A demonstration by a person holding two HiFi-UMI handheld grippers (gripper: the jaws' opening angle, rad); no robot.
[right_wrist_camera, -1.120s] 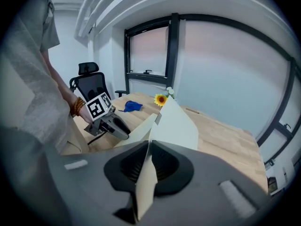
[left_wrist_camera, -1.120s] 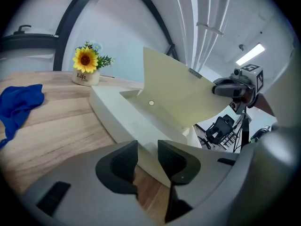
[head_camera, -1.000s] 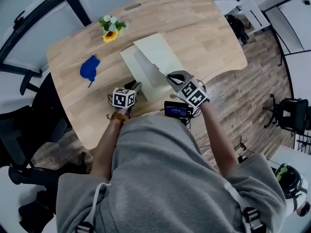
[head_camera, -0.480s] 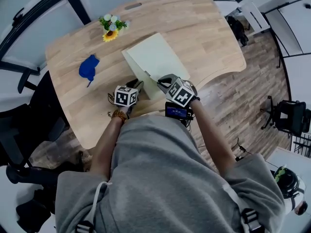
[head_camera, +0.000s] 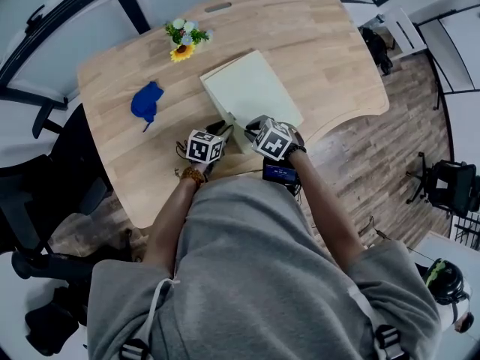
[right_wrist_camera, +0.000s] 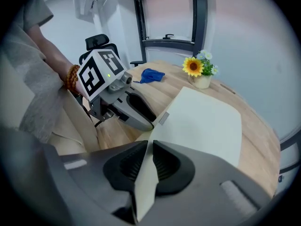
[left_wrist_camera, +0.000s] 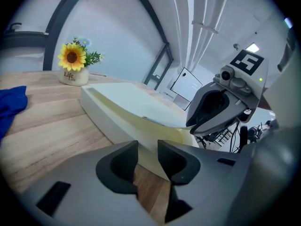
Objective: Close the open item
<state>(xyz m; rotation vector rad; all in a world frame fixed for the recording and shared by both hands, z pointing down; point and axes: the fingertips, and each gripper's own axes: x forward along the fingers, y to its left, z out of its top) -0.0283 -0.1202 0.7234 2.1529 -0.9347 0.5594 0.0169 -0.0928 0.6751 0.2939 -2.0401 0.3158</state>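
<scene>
A pale cream box (head_camera: 251, 88) lies on the wooden table (head_camera: 127, 163), its lid (right_wrist_camera: 202, 121) lowered onto the base. My right gripper (right_wrist_camera: 149, 157) points steeply down at the box's near edge, with the lid's front flap between its pads. Its jaws have just been opening a little and still touch the flap. In the head view the right gripper (head_camera: 247, 126) stands at the near corner. My left gripper (left_wrist_camera: 147, 149) is open beside it, low over the table, with nothing between its fingers. The box's (left_wrist_camera: 122, 109) near wall lies just past its tips.
A small pot of sunflowers (head_camera: 182, 42) stands at the table's far side. A crumpled blue cloth (head_camera: 146, 102) lies to the left of the box. A dark device with a blue screen (head_camera: 280, 173) hangs at the near table edge. A black office chair (head_camera: 45, 193) is at left.
The lid has come down from raised to flat on the box. My right gripper has sunk with it toward the near edge. The left gripper has stayed put.
</scene>
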